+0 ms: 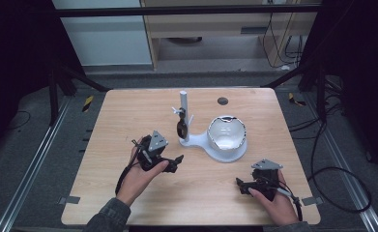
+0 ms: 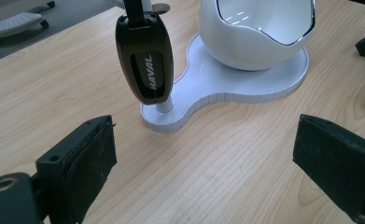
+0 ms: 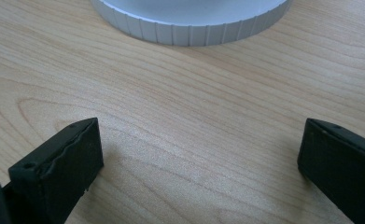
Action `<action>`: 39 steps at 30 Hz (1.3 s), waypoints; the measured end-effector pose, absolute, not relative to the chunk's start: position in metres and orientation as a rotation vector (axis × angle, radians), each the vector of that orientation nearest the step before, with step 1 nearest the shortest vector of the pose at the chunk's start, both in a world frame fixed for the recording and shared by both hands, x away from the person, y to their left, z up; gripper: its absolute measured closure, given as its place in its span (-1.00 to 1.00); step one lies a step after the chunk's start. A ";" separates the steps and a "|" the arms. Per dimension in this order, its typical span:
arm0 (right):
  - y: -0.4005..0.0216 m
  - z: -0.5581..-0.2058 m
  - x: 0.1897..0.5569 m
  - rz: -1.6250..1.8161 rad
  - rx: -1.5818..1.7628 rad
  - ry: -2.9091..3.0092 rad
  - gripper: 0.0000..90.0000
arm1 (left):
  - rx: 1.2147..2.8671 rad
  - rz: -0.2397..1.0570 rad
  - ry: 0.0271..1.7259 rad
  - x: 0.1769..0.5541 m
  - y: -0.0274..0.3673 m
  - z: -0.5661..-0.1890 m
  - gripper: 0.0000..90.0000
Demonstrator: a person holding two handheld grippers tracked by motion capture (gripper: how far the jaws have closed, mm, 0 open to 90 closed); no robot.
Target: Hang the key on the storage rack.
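Straight ahead of the left claw (image 2: 203,154), just beyond its spread jaws, one black car key (image 2: 145,58) hangs from the white post (image 1: 183,104) of a stand, its lower end just above the stand's flat base (image 2: 208,91). Hung that way it dangles free of the desk (image 1: 128,121), so both flat faces are open to a pinch; I judge the left claw is lined up to take it. That claw is wide open and holds nothing, with the key between the lines of its two jaws but still a little way off.

Beyond the key and to that claw's right sits one white egg-shaped bowl (image 2: 257,32) on the wider end of the same base, its opening tilted up, probably to receive small things.

Wide open too, and empty, the right claw (image 3: 201,163) is held low over bare wood, with the ribbed edge of the base just ahead of it. In the high view it (image 1: 242,184) lies well off to the right of the key, which suggests it is waiting.

Count: one key, one stand, one bowl, two claws.
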State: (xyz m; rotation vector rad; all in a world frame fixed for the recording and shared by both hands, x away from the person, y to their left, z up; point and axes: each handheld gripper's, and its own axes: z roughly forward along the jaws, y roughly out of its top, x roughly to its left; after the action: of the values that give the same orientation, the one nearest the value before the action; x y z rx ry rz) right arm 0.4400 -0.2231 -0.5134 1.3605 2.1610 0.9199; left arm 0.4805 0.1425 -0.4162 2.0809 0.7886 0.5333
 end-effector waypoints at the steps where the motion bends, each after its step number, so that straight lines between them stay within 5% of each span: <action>1: -0.223 -0.513 0.440 0.920 1.360 2.161 -0.99 | 2.079 0.531 0.788 0.480 0.144 -0.417 -0.88; 39: -0.223 -0.513 0.440 0.920 1.361 2.161 -0.99 | 2.130 0.511 0.937 0.457 0.218 -0.462 -0.89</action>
State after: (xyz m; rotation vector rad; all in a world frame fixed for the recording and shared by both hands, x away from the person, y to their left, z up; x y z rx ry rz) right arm 0.4400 -0.2231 -0.5134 1.3607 2.1612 0.9200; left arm 0.4567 0.2177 -0.4616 2.1304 0.9372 0.5107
